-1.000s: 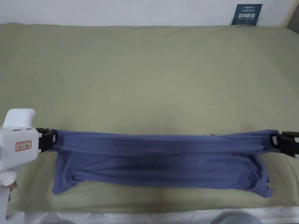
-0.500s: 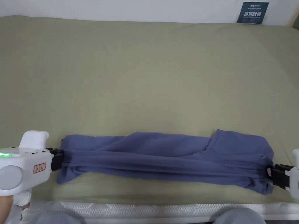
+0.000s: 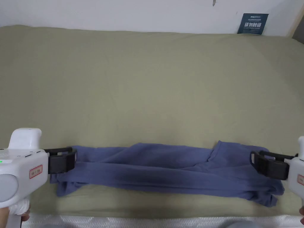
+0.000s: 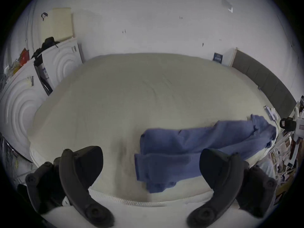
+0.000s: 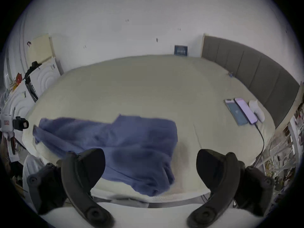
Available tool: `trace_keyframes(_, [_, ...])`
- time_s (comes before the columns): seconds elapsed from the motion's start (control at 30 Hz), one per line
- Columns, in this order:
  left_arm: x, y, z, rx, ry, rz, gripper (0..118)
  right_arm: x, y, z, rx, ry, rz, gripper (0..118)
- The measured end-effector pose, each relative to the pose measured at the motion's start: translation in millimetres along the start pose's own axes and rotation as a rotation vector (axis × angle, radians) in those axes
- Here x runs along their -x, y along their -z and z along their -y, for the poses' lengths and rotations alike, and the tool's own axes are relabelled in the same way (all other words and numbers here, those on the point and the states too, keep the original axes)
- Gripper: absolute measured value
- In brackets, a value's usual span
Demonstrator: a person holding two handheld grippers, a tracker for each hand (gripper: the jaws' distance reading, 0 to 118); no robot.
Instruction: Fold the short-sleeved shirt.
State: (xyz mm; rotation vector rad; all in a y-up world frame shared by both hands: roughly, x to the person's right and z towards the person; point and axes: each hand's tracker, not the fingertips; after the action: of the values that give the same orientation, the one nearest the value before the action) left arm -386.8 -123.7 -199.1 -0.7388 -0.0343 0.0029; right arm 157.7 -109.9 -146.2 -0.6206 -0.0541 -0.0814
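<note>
Two grippers flank the blue shirt (image 3: 166,170) low in the head view, on the green bed (image 3: 148,89): left gripper (image 3: 72,160) and right gripper (image 3: 252,161), jaws spread. Left gripper view: shirt (image 4: 189,154) lower right, jaws wide apart, empty. Right gripper view: shirt (image 5: 115,146) lower centre, jaws likewise spread; phones (image 5: 240,113) at right.

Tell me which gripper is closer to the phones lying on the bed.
Right. The phones lie on the bed on the right gripper side, past the shirt. The left gripper is beyond the shirt's opposite end, much farther away.
</note>
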Motion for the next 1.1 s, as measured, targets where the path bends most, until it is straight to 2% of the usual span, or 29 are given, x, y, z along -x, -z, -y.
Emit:
trace_keyframes(0.03, [-6.1,-3.9,-2.9,-0.025,0.005,0.002,110,10.8,3.3,-7.2,-0.029,-0.006,-0.005,107])
trace_keyframes(0.07, [-11.9,-8.9,-5.2,-0.055,0.013,0.009,94,18.6,2.0,-12.2,-0.057,-0.024,0.000,97])
trace_keyframes(0.1, [-18.1,-10.0,-6.7,-0.063,0.023,0.007,48,26.4,0.7,-15.6,-0.091,-0.041,0.006,64])
trace_keyframes(0.13, [-23.8,-9.5,-7.7,-0.067,0.027,0.014,8,34.1,1.2,-18.1,-0.114,-0.060,0.011,30])
trace_keyframes(0.17, [-28.4,-6.6,-7.1,-0.086,0.014,0.000,0,42.1,10.5,-12.6,-0.143,-0.064,0.029,0])
trace_keyframes(0.2, [-23.4,-0.7,-11.2,-0.072,0.022,0.018,0,47.5,9.2,-13.4,-0.194,-0.054,0.022,0])
trace_keyframes(0.23, [-23.9,3.3,-13.3,-0.049,0.012,0.068,0,51.4,9.8,-15.5,-0.150,-0.045,-0.032,0])
trace_keyframes(0.27, [-23.9,4.8,-13.8,-0.050,-0.009,0.092,0,56.6,9.6,-17.0,-0.148,-0.044,-0.029,0])
trace_keyframes(0.37, [-22.1,5.5,-12.3,-0.031,-0.073,0.160,0,79.7,5.5,-13.1,-0.256,-0.097,0.021,0])
trace_keyframes(0.5, [-16.6,6.8,-17.2,0.010,-0.106,0.226,0,104.6,2.5,-13.0,-0.336,-0.101,0.070,0])
trace_keyframes(0.77, [58.4,44.5,-29.2,0.317,-0.400,0.588,0,139.4,4.1,-1.5,-0.386,-0.125,0.069,0])
trace_keyframes(0.87, [83.7,55.1,-27.0,0.388,-0.451,0.601,0,146.4,6.3,4.0,-0.393,-0.163,0.084,0])
trace_keyframes(0.93, [103.8,61.2,-22.9,0.403,-0.500,0.588,0,147.3,7.8,5.7,-0.385,-0.151,0.071,0])
trace_keyframes(1.1, [126.1,66.5,-15.8,0.425,-0.524,0.563,0,148.5,14.7,10.9,-0.351,-0.144,0.071,0])
